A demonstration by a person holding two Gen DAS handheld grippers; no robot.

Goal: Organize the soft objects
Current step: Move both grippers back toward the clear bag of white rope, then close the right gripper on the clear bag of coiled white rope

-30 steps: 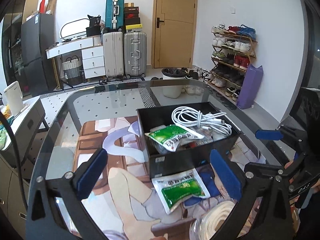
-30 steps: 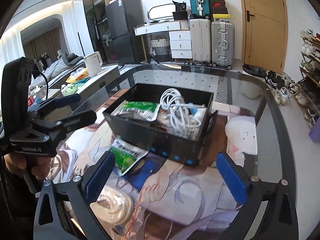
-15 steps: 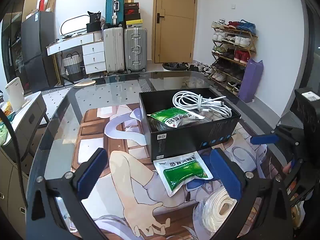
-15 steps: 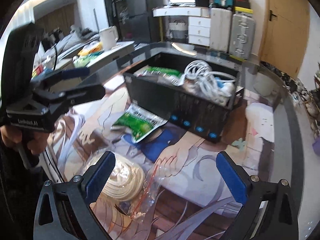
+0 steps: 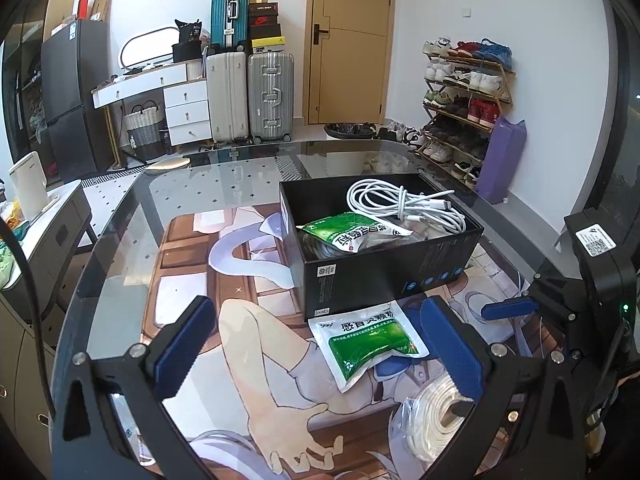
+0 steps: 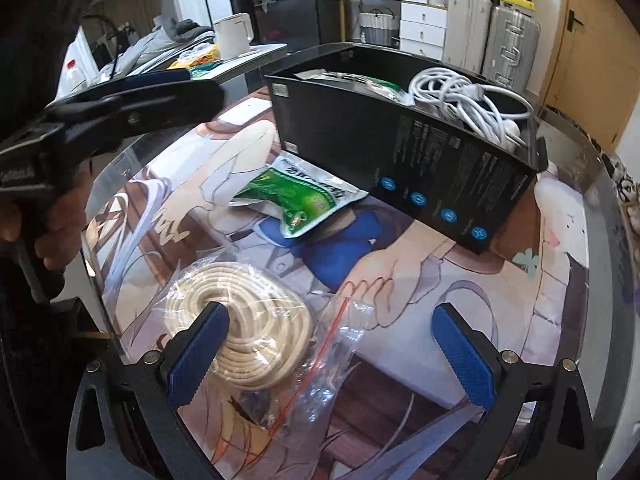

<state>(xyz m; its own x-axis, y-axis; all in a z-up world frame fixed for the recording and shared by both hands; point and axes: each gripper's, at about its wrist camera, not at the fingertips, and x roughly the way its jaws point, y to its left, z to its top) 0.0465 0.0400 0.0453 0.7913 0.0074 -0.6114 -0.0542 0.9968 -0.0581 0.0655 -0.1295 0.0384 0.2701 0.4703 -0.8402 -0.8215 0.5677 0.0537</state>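
Note:
A black box (image 5: 384, 272) (image 6: 400, 148) on the printed mat holds a white cable (image 5: 404, 204) (image 6: 464, 100) and a green pouch (image 5: 352, 234). A second green pouch (image 5: 366, 342) (image 6: 296, 196) lies on the mat in front of the box. A cream rope coil in a clear zip bag (image 6: 248, 320) (image 5: 436, 416) lies nearer me. My left gripper (image 5: 316, 344) is open and empty, just left of the loose pouch. My right gripper (image 6: 330, 350) is open and empty, low over the bagged coil, its left finger (image 6: 198, 350) over the coil.
The glass table edge (image 6: 600, 280) curves round on the right. The left gripper body (image 6: 100, 112) and hand show at the left of the right wrist view. Suitcases (image 5: 248, 96), drawers and a shoe rack (image 5: 464, 92) stand beyond the table.
Both grippers have drawn back toward me from the box. The right gripper has dropped low and swung left over the bagged rope coil. Both stay open.

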